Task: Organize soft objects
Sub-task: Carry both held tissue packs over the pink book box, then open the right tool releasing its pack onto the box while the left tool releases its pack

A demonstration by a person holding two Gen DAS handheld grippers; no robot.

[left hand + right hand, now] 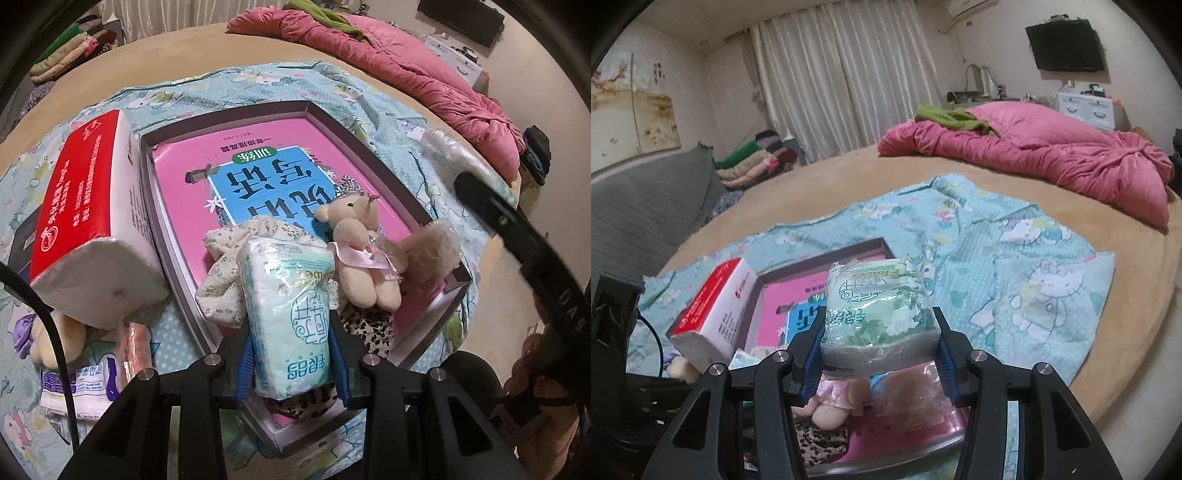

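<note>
Left gripper [291,354] pinches tissue pack [288,317], long axis pointing ahead, over the box [424,350]; right gripper [881,354] clamps green pack [879,314] above the box's near end.

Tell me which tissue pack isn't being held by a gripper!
The big red-and-white tissue pack, lying beside the tray. The left gripper squeezes the pale blue tissue pack; the right gripper squeezes the green flowered pack.

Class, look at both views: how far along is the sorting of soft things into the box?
Done: a teddy bear, a floral cloth and a leopard cloth lie in the box.
In hand: the left tool grips a tissue pack; the right tool grips a green pack.
Left: the big tissue pack, a plush toy and a small packet lie outside.
</note>
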